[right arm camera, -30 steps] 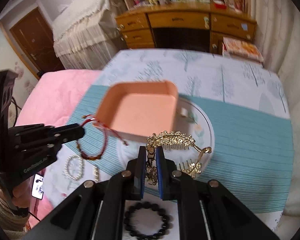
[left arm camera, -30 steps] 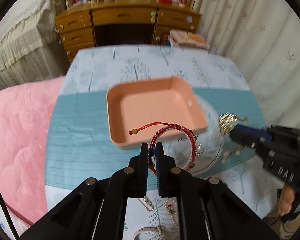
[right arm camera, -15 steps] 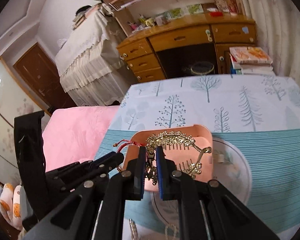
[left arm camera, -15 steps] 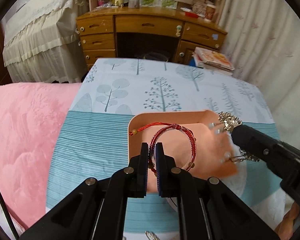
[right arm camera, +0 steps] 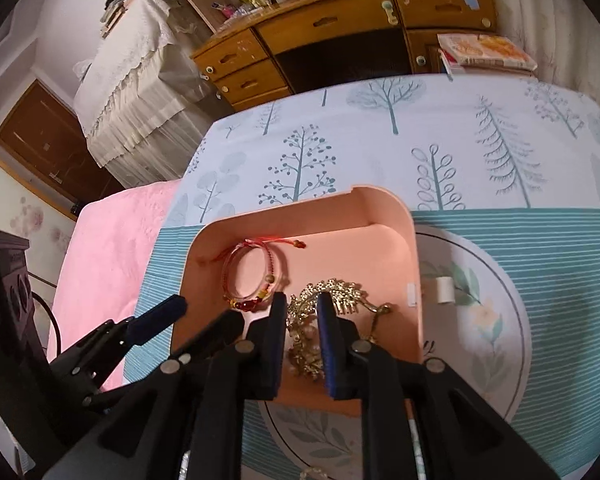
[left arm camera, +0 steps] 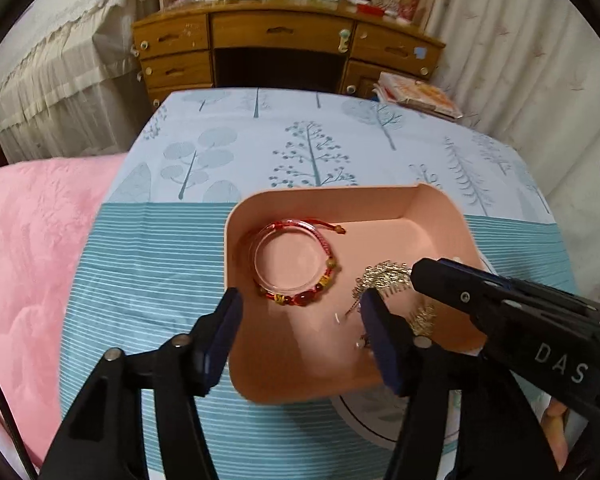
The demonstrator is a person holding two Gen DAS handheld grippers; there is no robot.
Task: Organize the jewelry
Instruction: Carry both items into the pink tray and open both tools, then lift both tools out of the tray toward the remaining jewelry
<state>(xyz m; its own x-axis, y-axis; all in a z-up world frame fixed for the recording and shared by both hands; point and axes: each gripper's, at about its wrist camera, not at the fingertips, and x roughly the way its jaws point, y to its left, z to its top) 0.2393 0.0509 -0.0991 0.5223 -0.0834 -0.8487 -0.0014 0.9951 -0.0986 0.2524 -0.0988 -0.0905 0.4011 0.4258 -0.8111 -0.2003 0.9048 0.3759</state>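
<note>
Over pink tray (left arm camera: 236,240) | left gripper (left arm camera: 300,312) spread, bracelet (left arm camera: 296,260) freed | right gripper (right arm camera: 302,312) opening astride gold comb (right arm camera: 332,292)

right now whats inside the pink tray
Inside the pink tray lie a red cord bracelet and a gold hair comb. The right tool covers part of the comb, so anything under it is hidden.

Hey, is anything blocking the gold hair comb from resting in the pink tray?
Nothing visible. The gold hair comb already lies inside the pink tray, beside the red bracelet, between the right claw's loosened jaws.
</note>
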